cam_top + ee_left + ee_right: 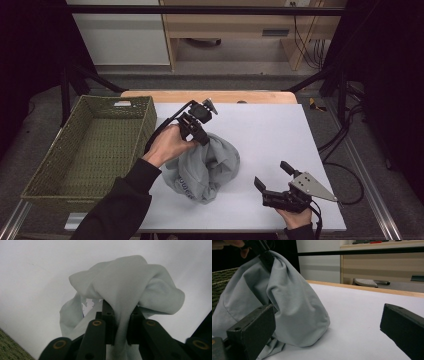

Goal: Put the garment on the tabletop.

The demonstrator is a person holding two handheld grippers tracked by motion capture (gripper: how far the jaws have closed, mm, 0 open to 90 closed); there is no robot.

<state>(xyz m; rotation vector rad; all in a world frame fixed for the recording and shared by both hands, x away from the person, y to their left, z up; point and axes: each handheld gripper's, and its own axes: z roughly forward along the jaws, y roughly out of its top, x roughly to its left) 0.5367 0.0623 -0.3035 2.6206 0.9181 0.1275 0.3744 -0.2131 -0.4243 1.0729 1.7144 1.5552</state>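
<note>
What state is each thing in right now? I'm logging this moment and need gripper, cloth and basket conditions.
Left gripper: jaws closed on a fold of the cloth.
Right gripper: jaws wide open, nothing between them, resting low at the table's near edge.
Grey cloth: bunched, its top pinched and pulled up, its bottom resting on the table.
Woven basket: upright, empty.
White table top: bare around the cloth.

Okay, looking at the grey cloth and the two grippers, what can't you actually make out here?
- Printed lettering on the grey cloth, high view: too small and creased to read.
- Left gripper pads, left gripper view: covered by the fabric pinched between them.
- Green basket in right gripper view: mostly hidden behind the cloth.
</note>
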